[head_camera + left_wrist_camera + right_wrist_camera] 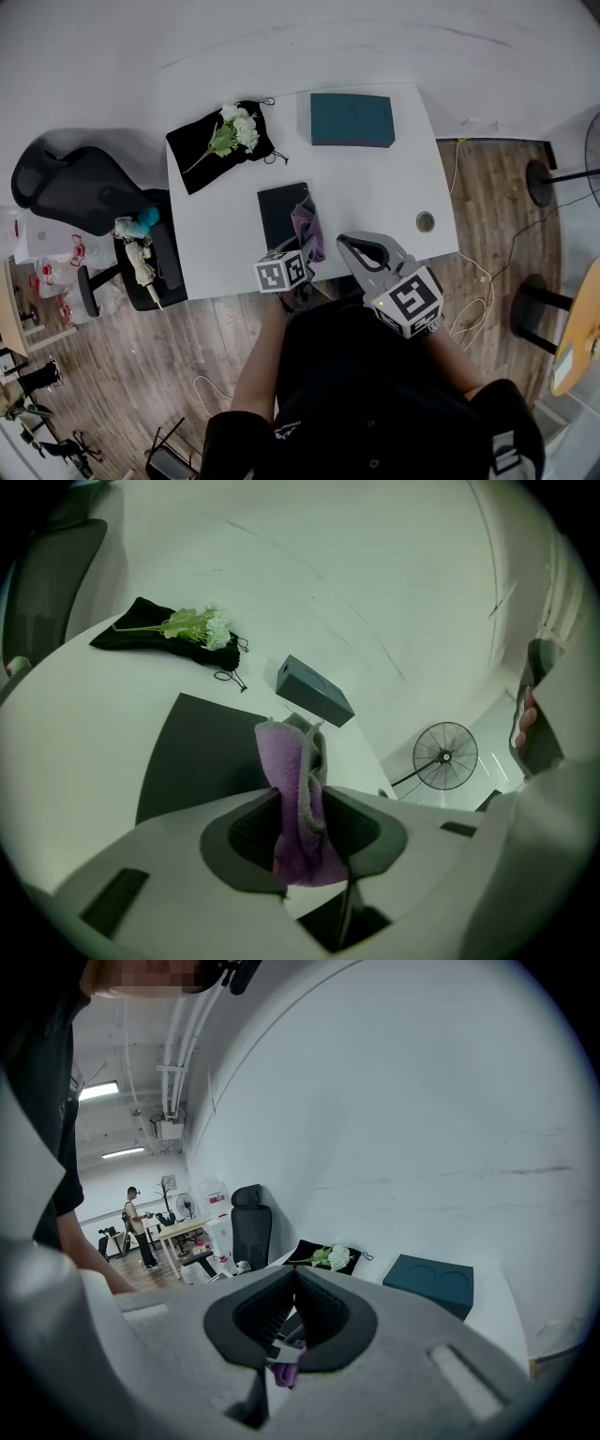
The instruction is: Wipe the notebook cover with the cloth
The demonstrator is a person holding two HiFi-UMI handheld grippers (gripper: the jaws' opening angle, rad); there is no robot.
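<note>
the white surface [375,187] fills the upper middle of the head view. a teal box [352,119] sits near its top edge, and a black pouch [202,155] with white flowers [239,127] at its upper left. the dark notebook [278,214] lies flat at frame centre. just lower right of it, the right gripper [359,246] has its fingers pressed together, empty. the left gripper [302,808] pinches the purple cloth [291,761] at the notebook's right edge.

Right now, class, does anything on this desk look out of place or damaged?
Nothing spilled or broken. Only the cloth looks odd: bunched in the left gripper at the notebook edge, not spread flat.
</note>
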